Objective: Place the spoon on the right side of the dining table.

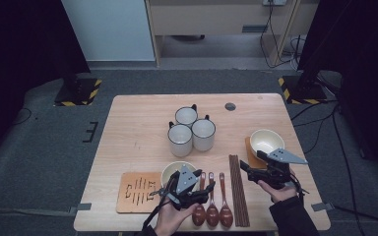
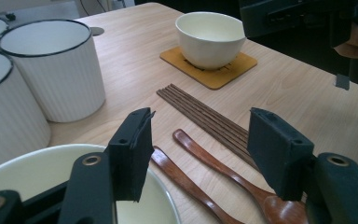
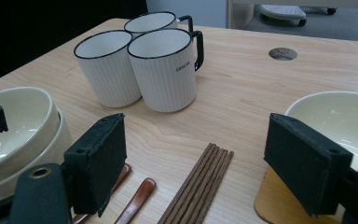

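My left gripper (image 1: 203, 179) hovers at the front of the table over the right rim of a cream bowl (image 1: 176, 169). Its jaws stand open in the left gripper view (image 2: 200, 154): one over the bowl (image 2: 28, 177), the other above the brown wooden spoons (image 2: 205, 154), pressing on nothing. Right of them lies a bundle of dark chopsticks (image 1: 238, 191). My right gripper (image 1: 255, 162) is held still beside a second cream bowl (image 1: 266, 140) on an orange coaster (image 1: 250, 147). Its jaws (image 3: 196, 172) are wide open above the chopsticks (image 3: 200, 182), with nothing between the pads.
Three white ribbed mugs (image 1: 192, 130) with black rims stand together mid-table. A wooden coaster (image 1: 138, 191) lies at the front left. A round cable hole (image 1: 230, 106) sits near the far edge. In the right gripper view the near bowl (image 3: 18, 126) looks stacked on another.
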{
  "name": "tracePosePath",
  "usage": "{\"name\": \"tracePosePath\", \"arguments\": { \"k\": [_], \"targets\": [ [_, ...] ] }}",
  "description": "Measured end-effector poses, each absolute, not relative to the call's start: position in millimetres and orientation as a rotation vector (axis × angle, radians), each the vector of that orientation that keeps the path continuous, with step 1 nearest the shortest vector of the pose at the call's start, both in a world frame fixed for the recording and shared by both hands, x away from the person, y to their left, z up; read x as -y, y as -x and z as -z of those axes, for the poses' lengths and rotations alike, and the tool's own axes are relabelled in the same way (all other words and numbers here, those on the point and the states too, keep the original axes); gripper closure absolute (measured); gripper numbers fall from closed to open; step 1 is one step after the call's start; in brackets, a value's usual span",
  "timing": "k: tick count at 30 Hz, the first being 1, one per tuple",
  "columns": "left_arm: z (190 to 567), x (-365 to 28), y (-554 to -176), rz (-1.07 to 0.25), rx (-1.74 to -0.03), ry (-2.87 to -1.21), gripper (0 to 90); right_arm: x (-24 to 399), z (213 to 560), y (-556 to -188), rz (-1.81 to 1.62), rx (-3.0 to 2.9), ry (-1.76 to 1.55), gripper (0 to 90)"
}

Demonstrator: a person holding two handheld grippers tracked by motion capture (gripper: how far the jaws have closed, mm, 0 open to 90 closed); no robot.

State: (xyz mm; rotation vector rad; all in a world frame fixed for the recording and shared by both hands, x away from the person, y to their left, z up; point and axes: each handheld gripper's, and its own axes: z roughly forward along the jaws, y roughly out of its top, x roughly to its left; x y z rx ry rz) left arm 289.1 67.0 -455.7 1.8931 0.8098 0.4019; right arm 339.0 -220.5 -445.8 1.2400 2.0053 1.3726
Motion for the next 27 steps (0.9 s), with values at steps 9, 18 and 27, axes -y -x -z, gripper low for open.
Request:
{"name": "tracePosePath", "arguments": {
  "k": [9,18,27],
  "targets": [
    [458.5,-59.5,-283.4,-0.382,-0.782,-1.904,41.2,217.9,447.2,-337.9,-1.378,-2.017,-1.236,21.8],
    [465.3,-54.1,-278.8,-0.356,-0.776,-1.923,41.8,213.5,450.3,-337.1,-1.378,-2.033,-1.232,21.9],
    [472.9,-50.0,-275.0,-0.326,-0.768,-1.945,42.5,212.0,452.7,-337.1,-1.384,-2.023,-1.241,22.1]
  ]
}}
